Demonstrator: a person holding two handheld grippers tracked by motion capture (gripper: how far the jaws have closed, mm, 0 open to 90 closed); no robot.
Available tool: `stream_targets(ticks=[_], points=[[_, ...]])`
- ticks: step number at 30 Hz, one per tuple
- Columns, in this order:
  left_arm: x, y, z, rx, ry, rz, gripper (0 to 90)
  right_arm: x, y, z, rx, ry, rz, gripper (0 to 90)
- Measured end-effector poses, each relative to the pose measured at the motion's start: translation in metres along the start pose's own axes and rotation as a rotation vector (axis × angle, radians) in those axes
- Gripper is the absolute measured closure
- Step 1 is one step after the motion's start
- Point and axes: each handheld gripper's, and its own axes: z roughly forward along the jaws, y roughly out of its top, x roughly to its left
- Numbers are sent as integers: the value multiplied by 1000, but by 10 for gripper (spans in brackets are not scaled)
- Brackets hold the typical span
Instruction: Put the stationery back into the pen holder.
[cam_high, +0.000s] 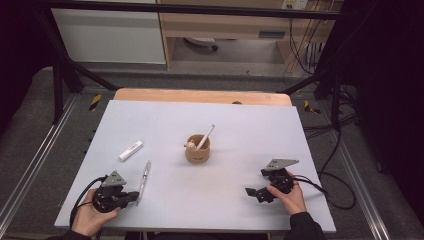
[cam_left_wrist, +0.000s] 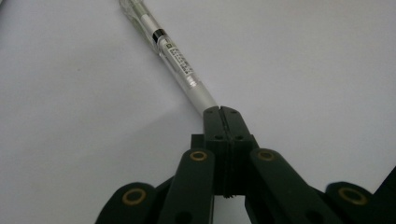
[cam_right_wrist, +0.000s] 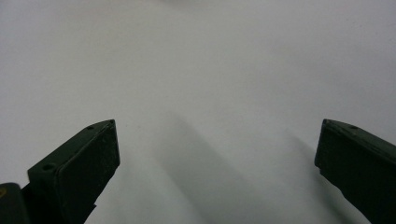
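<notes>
Pale grey sheeting covered the bench (cam_high: 210, 200), where one clear plastic pen (cam_high: 144, 179) lay at the near left, its long axis running away from the person. The left gripper (cam_high: 134, 196) had its fingers pinched on the pen's near end. One white marker (cam_high: 131, 150) and one tan cup (cam_high: 198, 149) sat beyond. The right gripper (cam_high: 251, 191) rested with fingers spread wide, holding nothing.

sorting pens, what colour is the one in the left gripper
Clear and white pen with a black band, best in the left gripper view.
</notes>
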Motion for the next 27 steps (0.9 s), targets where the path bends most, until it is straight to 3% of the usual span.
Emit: stream_targets(ticks=[8, 15, 22, 27], points=[[-1, 1, 1, -12, -1, 4, 897, 0, 0, 0, -1, 1, 0, 6], [-2, 5, 2, -37, 27, -3, 894, 0, 0, 0, -2, 0, 3, 6], [-3, 15, 2, -93, 64, -50, 852, 0, 0, 0, -3, 2, 4, 6], [11, 28, 9, -99, 111, -98, 895, 0, 0, 0, -2, 1, 2, 6]])
